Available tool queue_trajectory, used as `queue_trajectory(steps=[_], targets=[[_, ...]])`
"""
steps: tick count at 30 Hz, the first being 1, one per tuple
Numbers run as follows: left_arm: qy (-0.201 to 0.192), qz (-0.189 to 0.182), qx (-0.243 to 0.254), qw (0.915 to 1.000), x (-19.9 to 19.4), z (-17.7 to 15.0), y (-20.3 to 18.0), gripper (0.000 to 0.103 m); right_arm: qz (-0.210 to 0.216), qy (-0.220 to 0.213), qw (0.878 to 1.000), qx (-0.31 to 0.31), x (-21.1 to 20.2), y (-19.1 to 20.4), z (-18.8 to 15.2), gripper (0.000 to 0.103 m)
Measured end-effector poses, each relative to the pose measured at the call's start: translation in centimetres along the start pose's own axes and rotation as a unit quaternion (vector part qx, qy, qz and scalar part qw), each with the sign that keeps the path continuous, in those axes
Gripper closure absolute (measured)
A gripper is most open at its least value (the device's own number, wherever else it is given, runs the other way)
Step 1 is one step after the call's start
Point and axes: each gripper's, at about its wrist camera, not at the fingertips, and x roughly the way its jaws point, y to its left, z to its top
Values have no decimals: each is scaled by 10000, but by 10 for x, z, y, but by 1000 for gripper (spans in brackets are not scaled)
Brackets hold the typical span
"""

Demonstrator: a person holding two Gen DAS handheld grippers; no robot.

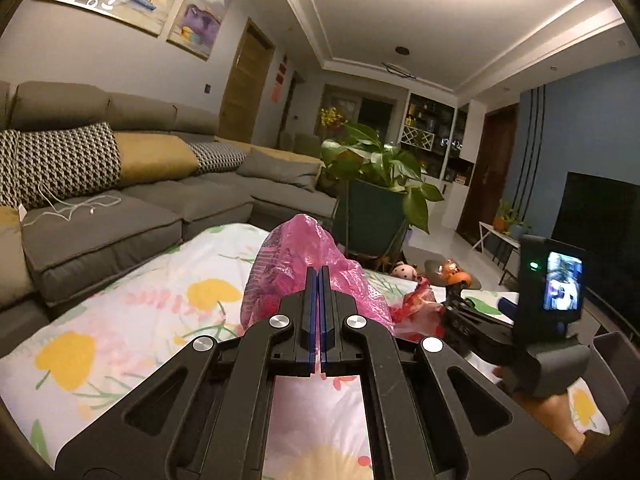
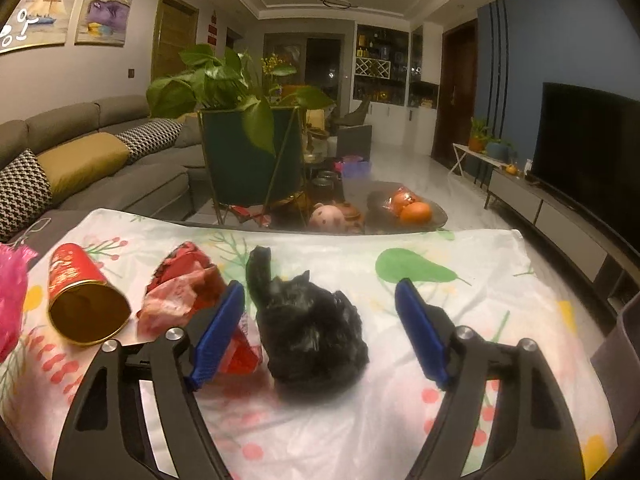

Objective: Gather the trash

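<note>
Your left gripper (image 1: 319,280) is closed flat on the edge of the pink bag (image 1: 296,264), and the bag stands up in front of it over the flowered cloth (image 1: 132,304).

Your right gripper (image 2: 320,320) has its jaws wide, with nothing pressed between them. The black bag (image 2: 308,320), crumpled into a lump, lies on the cloth straight ahead of this gripper, between the two blue pads (image 2: 218,332) but touching neither that I can see. Its long axis runs away from you, with a thin tail pointing to the far edge of the cloth. The right hand is clearly the nearer one for it.

To the left of the black bag, just beside it, lies a red wrapper (image 2: 184,292), and part of it is under the left pad. Further left from the black bag is a red can (image 2: 84,300) on its side, its open mouth toward you. I judge that when you close, the left pad can catch the wrapper also.

To the right of the black bag the cloth is free up to its edge, so there is room on that side. Behind the black bag, past the far edge of the cloth, stand a plant pot (image 2: 248,160) and a plate of oranges (image 2: 412,208).
</note>
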Motion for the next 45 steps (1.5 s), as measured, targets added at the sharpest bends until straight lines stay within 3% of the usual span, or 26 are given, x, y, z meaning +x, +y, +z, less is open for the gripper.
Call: queue_trajectory(steps=[4,8,13,23,30,45], targets=[[93,-45,29,9999,3,-4,-1,103,4,361,9993,-59,17,0,-4,56],[159,-98,50,9998,4,-6,-4,103,64,343,9994,-2,15,-3,-5,75],[170,-106,131,9997,3,-9,-5,103,116,292,9995,-57,10,-1,-5,85],[153,-100,246,9995,-8,-8,-12,103,152,-37,9998,121,-36,-28,-8,88],[91,-158,343,9992,-31,-5,-27,103,393,-343,9983,241,-97,-60,-13,88],[181,-320,577,9977,-93,-20,-69,103,757,-645,9946,285,-212,-107,-65,88]])
